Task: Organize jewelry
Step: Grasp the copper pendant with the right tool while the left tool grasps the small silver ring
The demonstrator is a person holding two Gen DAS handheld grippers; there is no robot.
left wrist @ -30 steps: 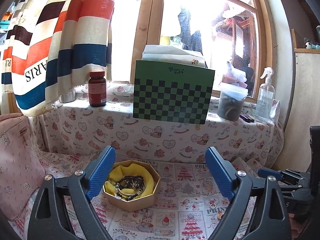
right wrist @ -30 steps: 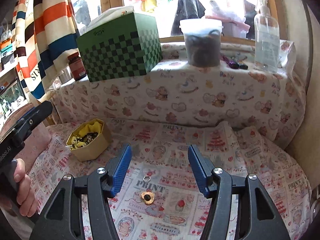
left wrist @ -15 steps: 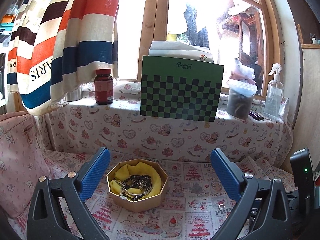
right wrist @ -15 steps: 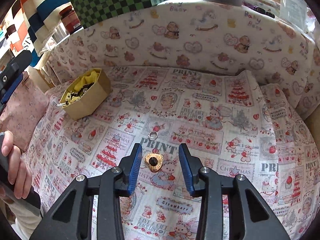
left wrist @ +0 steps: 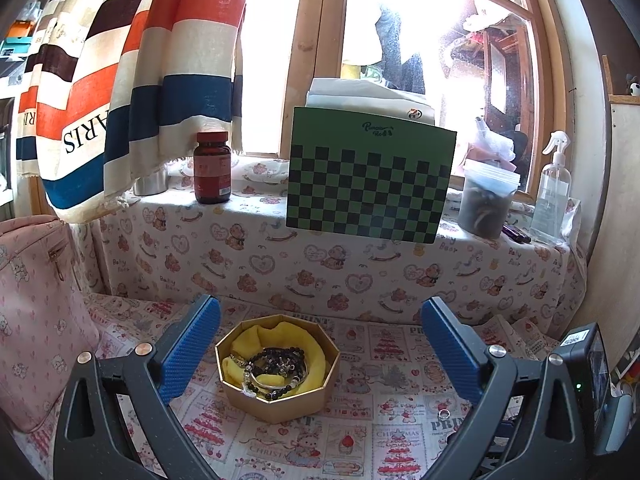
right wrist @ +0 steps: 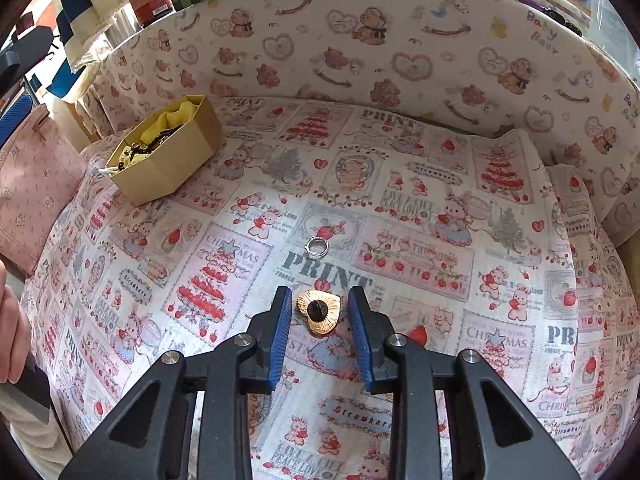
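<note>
Right gripper [right wrist: 318, 312] tilted steeply down over the printed cloth [right wrist: 440, 208], jaws just closing, now narrow around the gold heart-shaped brooch [right wrist: 319, 311] lying flat between them, pads not yet touching it. Small silver ring [right wrist: 317, 246] just beyond on the cloth. Left gripper [left wrist: 320, 344] nearly level, jaws spread wide and empty, framing the octagonal gold box [left wrist: 276, 394] of bracelets.

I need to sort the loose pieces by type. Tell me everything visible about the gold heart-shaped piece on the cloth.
The gold heart-shaped piece looks like ribbed, shiny metal with a small black knob at its centre. It lies flat on the printed cloth, below a silver ring, between the right gripper's jaws, which have just been closing but do not yet touch it.
</note>
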